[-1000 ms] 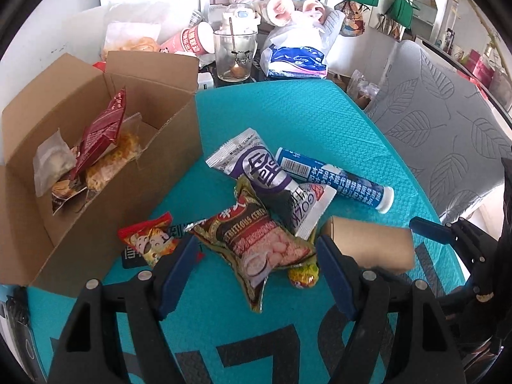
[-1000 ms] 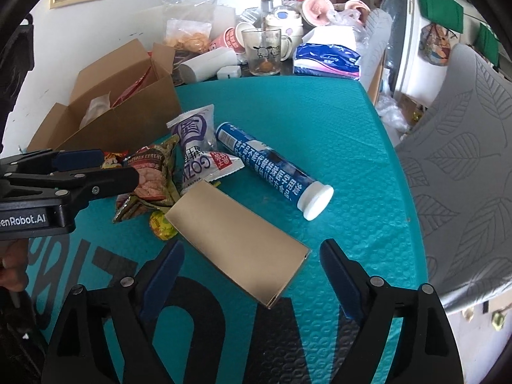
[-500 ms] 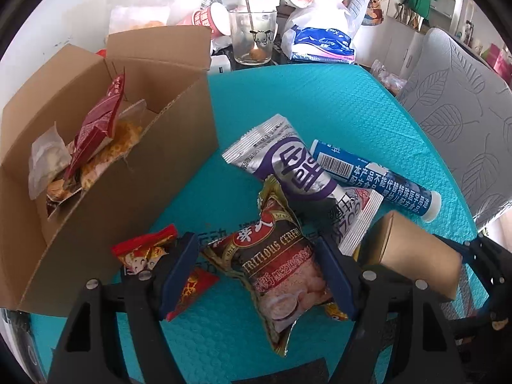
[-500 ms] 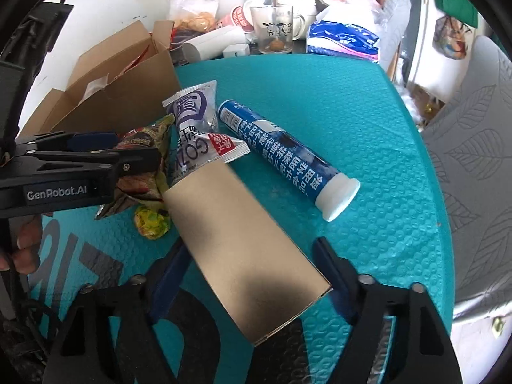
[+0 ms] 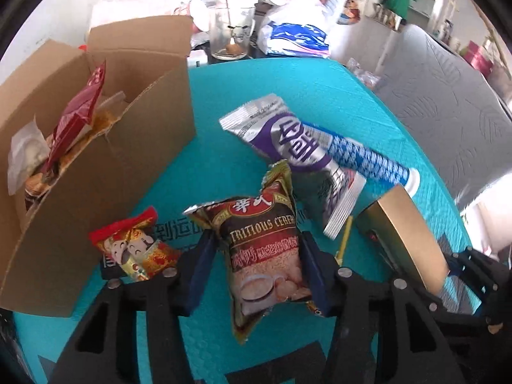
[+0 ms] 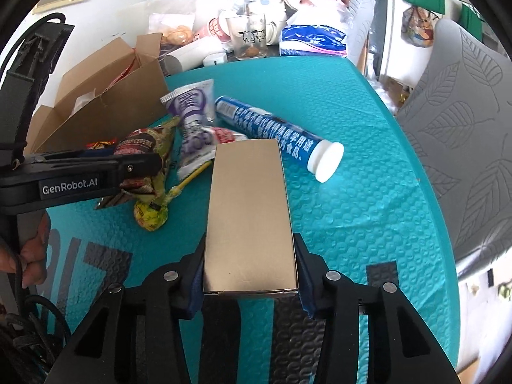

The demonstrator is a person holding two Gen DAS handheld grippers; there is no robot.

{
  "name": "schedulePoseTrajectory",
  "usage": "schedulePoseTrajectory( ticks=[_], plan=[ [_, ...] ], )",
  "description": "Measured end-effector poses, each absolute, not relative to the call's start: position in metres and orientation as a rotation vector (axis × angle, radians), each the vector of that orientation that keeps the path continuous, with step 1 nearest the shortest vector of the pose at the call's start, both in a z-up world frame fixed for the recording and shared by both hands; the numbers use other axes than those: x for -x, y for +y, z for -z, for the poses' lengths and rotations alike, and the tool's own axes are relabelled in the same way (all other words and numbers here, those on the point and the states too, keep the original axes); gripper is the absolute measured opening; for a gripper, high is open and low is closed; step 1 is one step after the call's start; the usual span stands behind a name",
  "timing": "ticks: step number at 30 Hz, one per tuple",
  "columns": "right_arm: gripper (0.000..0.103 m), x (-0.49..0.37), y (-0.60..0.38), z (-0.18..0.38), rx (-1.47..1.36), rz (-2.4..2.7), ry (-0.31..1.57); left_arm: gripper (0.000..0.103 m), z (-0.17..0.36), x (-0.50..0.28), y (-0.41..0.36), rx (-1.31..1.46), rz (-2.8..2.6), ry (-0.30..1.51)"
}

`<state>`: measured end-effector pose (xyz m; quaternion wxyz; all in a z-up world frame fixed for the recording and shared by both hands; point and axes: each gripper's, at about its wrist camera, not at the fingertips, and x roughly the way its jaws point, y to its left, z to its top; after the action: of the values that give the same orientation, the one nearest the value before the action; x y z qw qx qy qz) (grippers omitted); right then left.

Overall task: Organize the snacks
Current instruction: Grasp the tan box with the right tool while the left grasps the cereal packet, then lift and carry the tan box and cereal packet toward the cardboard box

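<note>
Left claw (image 5: 256,257): its jaws have just been closing and now pinch the cereal packet (image 5: 265,252), which sits upright between the blue pads.
Right claw (image 6: 249,275): its jaws have just been closing too — the pads now press both long sides of the tan box (image 6: 248,220), which a second ago lay skewed between wide-set jaws.
What that means: both hands look to have a snack secured at once, so a lift toward the carton is probably next.
Carton (image 5: 105,172): open cardboard box, left of and beyond the left claw; it holds a red packet (image 5: 78,118) standing on end, a clear bag of yellow snacks and a pale wrapped item at the near end.
Still loose on the tabletop (image 6: 368,192): a small red-and-gold packet (image 5: 134,249) just left of the left claw, a purple-and-silver pouch (image 5: 288,140) and a blue tube (image 6: 275,134) beyond it, a yellow lollipop (image 6: 150,214) between the two claws.
</note>
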<state>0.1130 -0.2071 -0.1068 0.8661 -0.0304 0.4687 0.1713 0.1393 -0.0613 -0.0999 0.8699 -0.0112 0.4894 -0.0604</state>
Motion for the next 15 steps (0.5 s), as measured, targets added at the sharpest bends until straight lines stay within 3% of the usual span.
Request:
schedulePoseTrajectory(
  ticks=[15],
  plan=[
    [0.046, -0.07, -0.203, 0.103, 0.036, -0.364, 0.995, 0.042, 0.096, -0.089, -0.06, -0.011, 0.203, 1.069]
  ],
)
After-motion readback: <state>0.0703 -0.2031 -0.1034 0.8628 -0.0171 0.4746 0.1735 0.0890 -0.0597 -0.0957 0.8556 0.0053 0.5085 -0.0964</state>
